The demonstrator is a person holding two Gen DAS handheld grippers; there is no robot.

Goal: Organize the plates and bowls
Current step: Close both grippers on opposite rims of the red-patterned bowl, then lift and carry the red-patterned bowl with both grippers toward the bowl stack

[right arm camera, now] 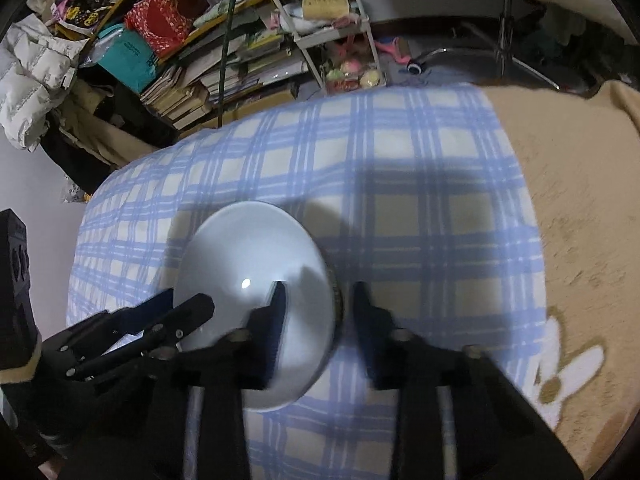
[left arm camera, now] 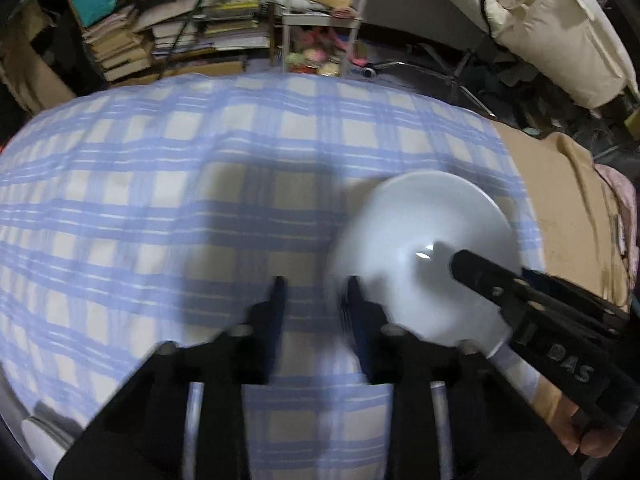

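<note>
A white bowl (left arm camera: 420, 248) (right arm camera: 256, 280) sits on the blue plaid cloth (left arm camera: 160, 200) (right arm camera: 420, 200). My right gripper (right arm camera: 318, 292) is open with the bowl's right rim between its fingers: the left finger is inside the bowl, the right finger outside. It shows in the left wrist view (left arm camera: 480, 272) reaching over the bowl from the right. My left gripper (left arm camera: 314, 286) is open and empty, just left of the bowl; it shows in the right wrist view (right arm camera: 180, 308) at the bowl's left edge. A white plate rim (left arm camera: 44, 440) peeks in at the lower left.
A tan blanket (right arm camera: 580, 220) (left arm camera: 560, 200) covers the surface right of the cloth. Shelves with books and boxes (left arm camera: 180, 32) (right arm camera: 200, 60) stand beyond the far edge. A white wire rack (left arm camera: 320, 20) stands behind.
</note>
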